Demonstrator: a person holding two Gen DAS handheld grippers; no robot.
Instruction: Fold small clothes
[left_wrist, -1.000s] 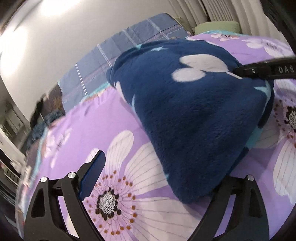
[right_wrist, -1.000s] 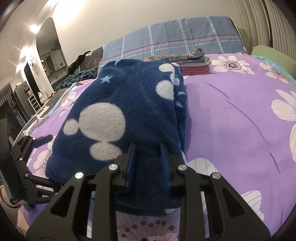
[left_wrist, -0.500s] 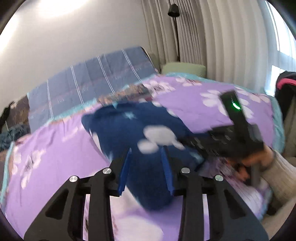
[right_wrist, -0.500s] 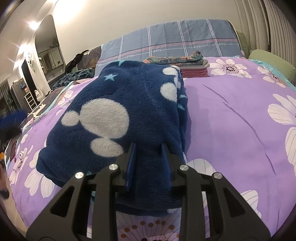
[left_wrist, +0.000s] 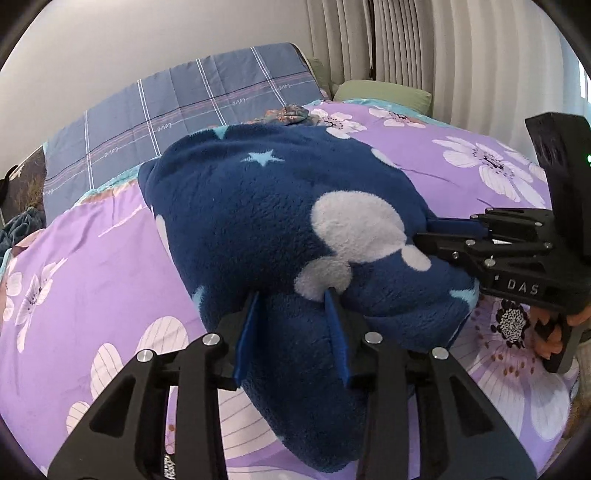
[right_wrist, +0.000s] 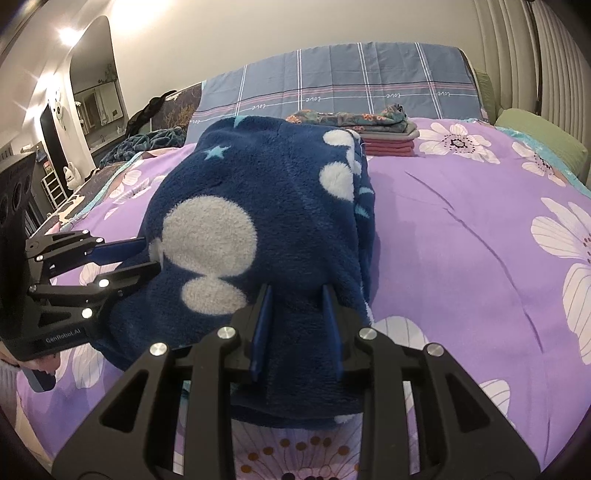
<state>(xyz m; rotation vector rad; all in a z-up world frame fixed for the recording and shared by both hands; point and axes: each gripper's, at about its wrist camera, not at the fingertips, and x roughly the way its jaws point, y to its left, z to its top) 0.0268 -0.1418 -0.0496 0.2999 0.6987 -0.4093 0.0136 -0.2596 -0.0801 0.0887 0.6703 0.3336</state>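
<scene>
A navy fleece garment with white blobs and pale stars (left_wrist: 280, 206) lies folded on the purple flowered bedspread (right_wrist: 461, 236). The left gripper (left_wrist: 291, 325), jaws just closed, pinches its near corner; the right gripper (right_wrist: 297, 321) clamps the other near corner.

Your left gripper (left_wrist: 293, 314) has its fingertips sunk in the blue fleece (left_wrist: 258, 221), so you can't see where they end, and the cloth bunched between the fingers hides the purple bedspread (left_wrist: 92, 277) under them. Same on the right gripper (right_wrist: 297, 314): its tips vanish into the pile. Beyond the fingers, the fleece covers part of the stack of folded clothes (right_wrist: 384, 136); you can't count its layers. The hand (left_wrist: 554, 332) on the right gripper shows only as a few fingers at the picture's edge. Off to the side, the far shelves (right_wrist: 51, 184) are too small to make out.
</scene>
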